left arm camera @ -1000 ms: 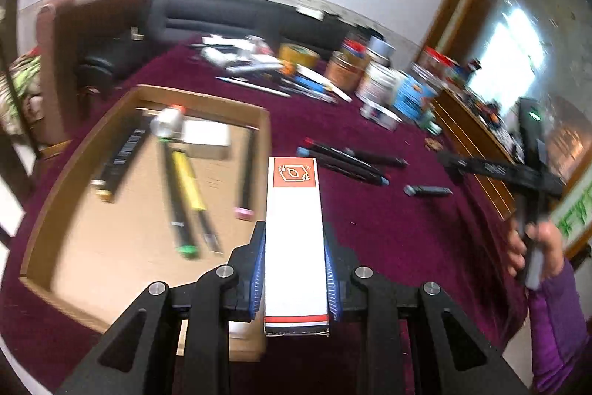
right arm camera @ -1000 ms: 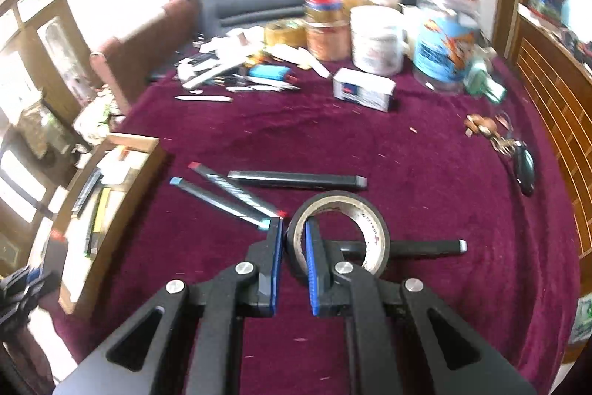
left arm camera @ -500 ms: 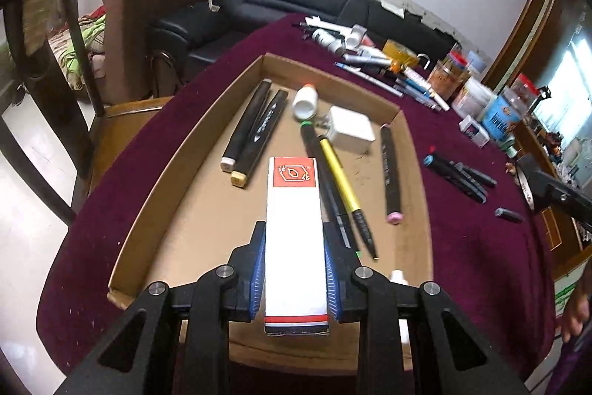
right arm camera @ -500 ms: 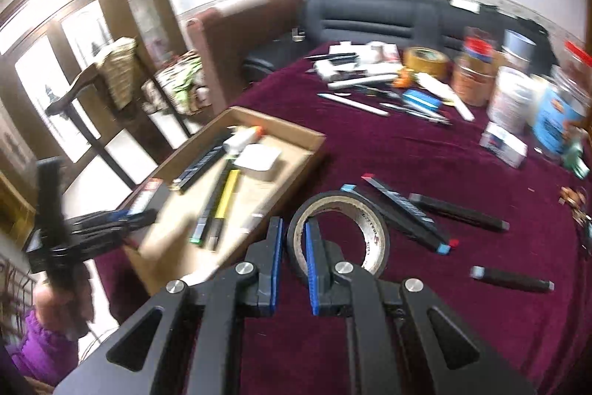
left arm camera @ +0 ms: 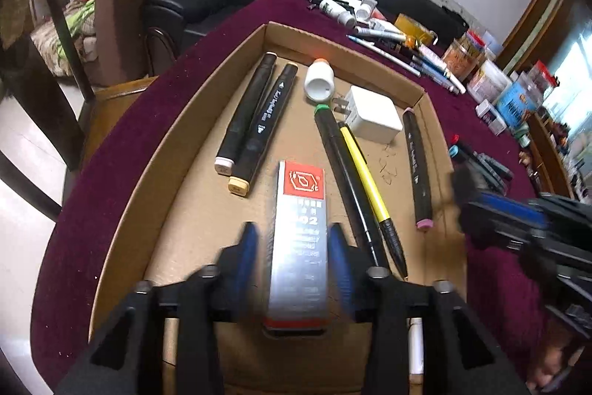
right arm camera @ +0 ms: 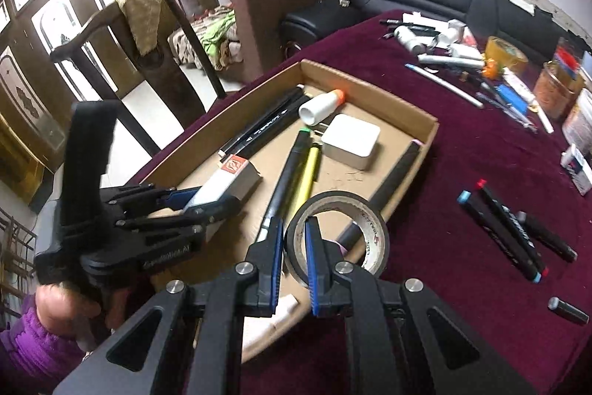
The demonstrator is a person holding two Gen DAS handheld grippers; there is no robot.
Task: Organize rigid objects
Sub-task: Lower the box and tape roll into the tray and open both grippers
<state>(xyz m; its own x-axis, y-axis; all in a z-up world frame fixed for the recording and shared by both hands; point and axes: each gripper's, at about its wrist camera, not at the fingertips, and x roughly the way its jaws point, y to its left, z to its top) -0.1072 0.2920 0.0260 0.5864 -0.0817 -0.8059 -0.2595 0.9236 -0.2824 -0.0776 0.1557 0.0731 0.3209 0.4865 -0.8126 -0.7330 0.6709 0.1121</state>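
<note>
A white box with a red label (left arm camera: 299, 247) is being released by the left gripper (left arm camera: 294, 254) over the near part of the cardboard tray (left arm camera: 148, 195); its jaws are opening, the blue pads are being drawn clear of the box's sides, and the box is judged to be settling onto the tray floor. Just to the right, a roll of black tape (right arm camera: 338, 234) is being pinched through its ring by the right gripper (right arm camera: 294, 265), whose jaws are being kept pressed together on the band, and it is being carried above the tray's near right wall. The step in hand is judged to be the setting down of the box, with the tape being brought in next. That next move is being thought to call for a lift of the left gripper straight away from the box, and for a free spot for the tape. Open floor is being left at the near left of the tray, while the middle is being taken up by a black pen (left arm camera: 347, 187) and a yellow pen (left arm camera: 370, 187). Farther in, two black markers (left arm camera: 255, 121), a white bottle (left arm camera: 319, 81) and a white charger (left arm camera: 373, 115) are being crowded against the far wall. Beyond, loose markers (right arm camera: 507, 232) are being left on the maroon tablecloth (right arm camera: 462, 173).
</note>
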